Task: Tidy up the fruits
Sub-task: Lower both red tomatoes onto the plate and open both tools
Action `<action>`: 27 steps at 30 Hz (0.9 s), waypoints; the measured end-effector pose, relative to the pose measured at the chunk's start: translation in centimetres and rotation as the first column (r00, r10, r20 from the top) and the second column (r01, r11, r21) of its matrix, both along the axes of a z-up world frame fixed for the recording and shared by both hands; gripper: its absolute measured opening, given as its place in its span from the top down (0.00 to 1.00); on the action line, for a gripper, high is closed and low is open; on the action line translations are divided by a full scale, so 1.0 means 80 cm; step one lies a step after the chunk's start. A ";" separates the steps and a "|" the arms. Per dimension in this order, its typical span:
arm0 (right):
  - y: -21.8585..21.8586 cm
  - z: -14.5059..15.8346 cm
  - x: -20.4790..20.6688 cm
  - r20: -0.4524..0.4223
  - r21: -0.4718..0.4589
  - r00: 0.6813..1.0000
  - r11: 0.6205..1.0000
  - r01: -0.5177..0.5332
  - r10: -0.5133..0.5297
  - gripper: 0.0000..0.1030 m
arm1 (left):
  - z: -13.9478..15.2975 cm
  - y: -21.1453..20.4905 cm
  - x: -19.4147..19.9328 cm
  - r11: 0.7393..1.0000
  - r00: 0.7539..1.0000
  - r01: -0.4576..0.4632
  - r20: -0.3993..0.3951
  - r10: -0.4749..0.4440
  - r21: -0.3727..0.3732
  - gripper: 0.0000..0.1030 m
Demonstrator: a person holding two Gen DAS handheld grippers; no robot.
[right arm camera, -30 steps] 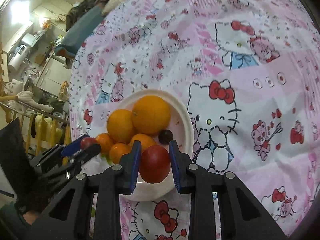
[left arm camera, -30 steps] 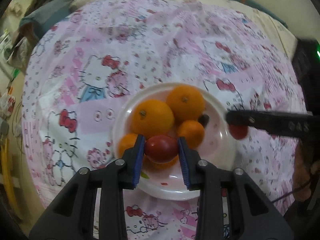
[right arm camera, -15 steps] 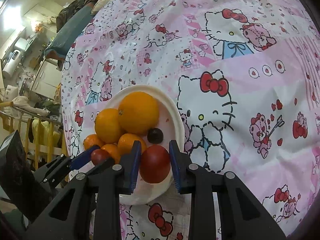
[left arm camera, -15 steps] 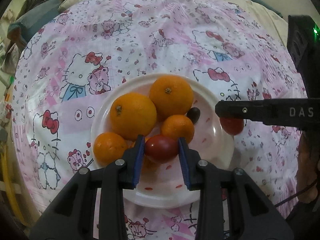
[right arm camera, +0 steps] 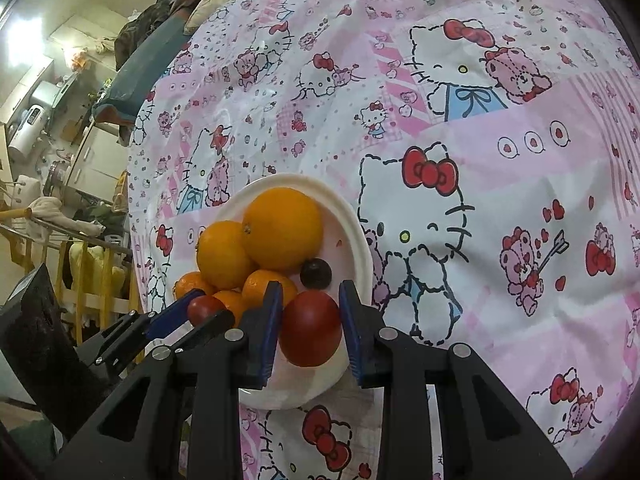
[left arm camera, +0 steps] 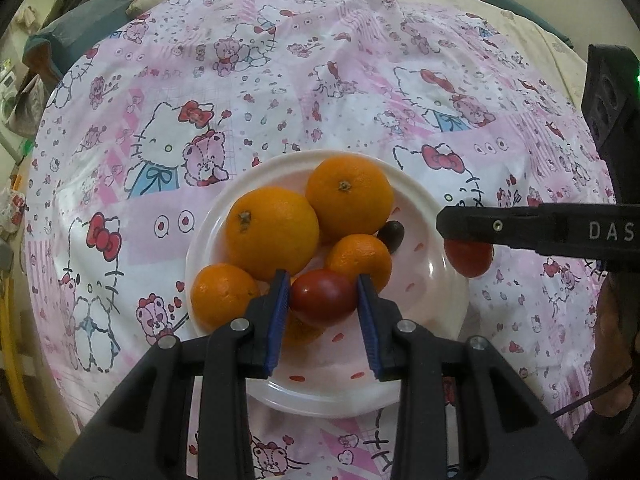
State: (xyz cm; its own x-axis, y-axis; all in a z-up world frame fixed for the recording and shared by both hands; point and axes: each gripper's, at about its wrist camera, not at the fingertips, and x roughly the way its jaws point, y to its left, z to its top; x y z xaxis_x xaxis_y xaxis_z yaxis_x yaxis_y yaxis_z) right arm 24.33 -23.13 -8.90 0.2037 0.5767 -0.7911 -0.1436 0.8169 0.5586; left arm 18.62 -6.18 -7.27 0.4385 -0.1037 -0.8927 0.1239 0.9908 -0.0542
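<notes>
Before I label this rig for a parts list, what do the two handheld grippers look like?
Both are matte black plastic. The left gripper and right gripper each have two angular fingers with ribbed blue pads and silver screw heads. The right one's side carries white letters "DAS", and a green light glows on its body.

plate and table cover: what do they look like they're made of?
Plate: white with small red marks, smooth and glossy with a highlight; plastic or glazed ceramic, can't tell which.
Table cover: thin pink cartoon-print sheet, creased with a slight sheen; probably plastic film, possibly light fabric.
</notes>
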 end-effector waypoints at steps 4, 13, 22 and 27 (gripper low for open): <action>0.001 0.002 0.000 0.000 0.015 1.000 1.000 0.000 0.000 0.68 | 0.000 0.002 0.001 1.000 1.000 -0.009 -0.004 0.009 -0.009 0.71; -0.022 0.023 0.001 0.044 0.045 0.997 0.997 0.069 -0.071 0.32 | -0.002 -0.001 0.002 1.000 1.000 -0.012 -0.004 0.012 -0.012 0.71; -0.051 0.035 -0.004 0.057 0.066 0.988 0.988 0.139 -0.143 0.25 | -0.005 -0.007 0.004 0.999 1.000 -0.009 -0.004 0.009 -0.042 0.71; -0.055 0.041 -0.003 0.065 0.078 0.986 0.986 0.147 -0.152 0.23 | -0.003 -0.012 0.001 1.000 1.000 0.007 0.002 -0.007 -0.029 0.56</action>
